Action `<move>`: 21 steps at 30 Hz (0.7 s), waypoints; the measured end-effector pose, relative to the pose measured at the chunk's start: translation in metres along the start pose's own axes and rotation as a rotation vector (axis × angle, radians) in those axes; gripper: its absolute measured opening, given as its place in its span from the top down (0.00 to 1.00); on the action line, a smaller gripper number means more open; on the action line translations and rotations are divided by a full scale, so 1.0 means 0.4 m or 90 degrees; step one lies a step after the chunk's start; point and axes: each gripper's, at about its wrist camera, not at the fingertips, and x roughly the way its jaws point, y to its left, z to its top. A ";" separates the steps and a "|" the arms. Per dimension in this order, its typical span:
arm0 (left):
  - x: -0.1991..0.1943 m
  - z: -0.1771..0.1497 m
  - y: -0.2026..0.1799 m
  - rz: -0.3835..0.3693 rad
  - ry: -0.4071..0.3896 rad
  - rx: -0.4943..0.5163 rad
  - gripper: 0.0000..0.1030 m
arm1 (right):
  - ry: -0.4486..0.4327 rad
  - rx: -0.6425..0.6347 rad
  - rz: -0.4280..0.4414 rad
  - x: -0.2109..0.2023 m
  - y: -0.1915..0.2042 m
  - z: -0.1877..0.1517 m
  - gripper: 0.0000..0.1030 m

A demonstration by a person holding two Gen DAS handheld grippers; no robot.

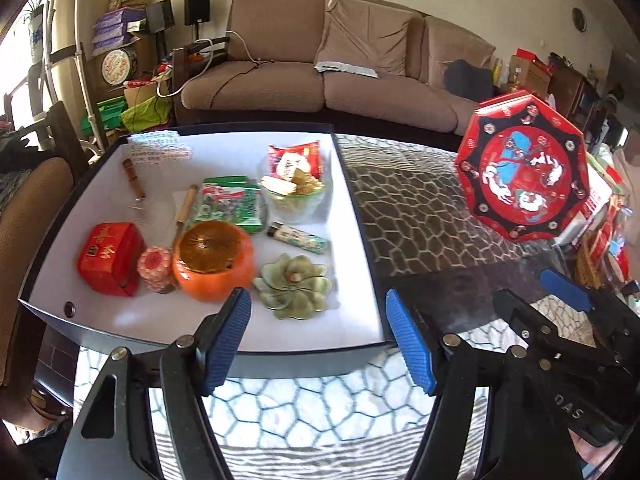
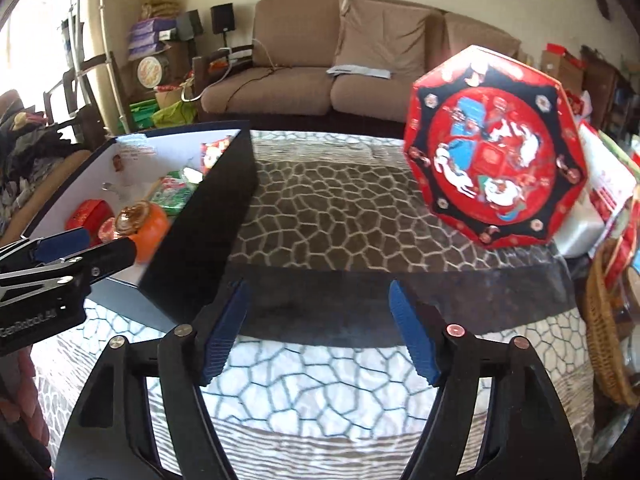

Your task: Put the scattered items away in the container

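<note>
Both claws stand apart and empty, the left claw [image 1: 318,340] over the near edge of the container [image 1: 360,216], the right claw [image 2: 318,330] over bare table [image 2: 340,208]. The octagonal red tin [image 2: 494,148] leans tilted at the table's far right, face toward the cameras, with no clear long axis. Most items already lie inside the container, so the tin seems the next pick, calling for a wide grip across its rim.

Two wrist views, table [image 1: 420,200] shared

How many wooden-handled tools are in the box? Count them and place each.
2. The darker wooden-handled tool lies toward the far left of the box; the lighter wooden-handled tool lies left of the green packet. Others may be hidden beneath packets.
</note>
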 end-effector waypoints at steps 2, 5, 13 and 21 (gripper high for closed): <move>0.005 -0.011 -0.058 0.001 -0.008 0.021 0.26 | 0.008 0.024 -0.009 0.015 -0.059 -0.022 0.19; 0.026 -0.024 -0.125 -0.008 0.001 0.046 0.26 | 0.019 0.047 -0.011 0.037 -0.126 -0.051 0.16; 0.052 -0.039 -0.205 0.002 -0.008 0.046 0.14 | 0.040 0.072 -0.035 0.109 -0.250 -0.096 0.14; 0.087 -0.076 -0.283 0.010 0.010 0.053 0.07 | 0.039 0.059 -0.022 0.150 -0.282 -0.120 0.00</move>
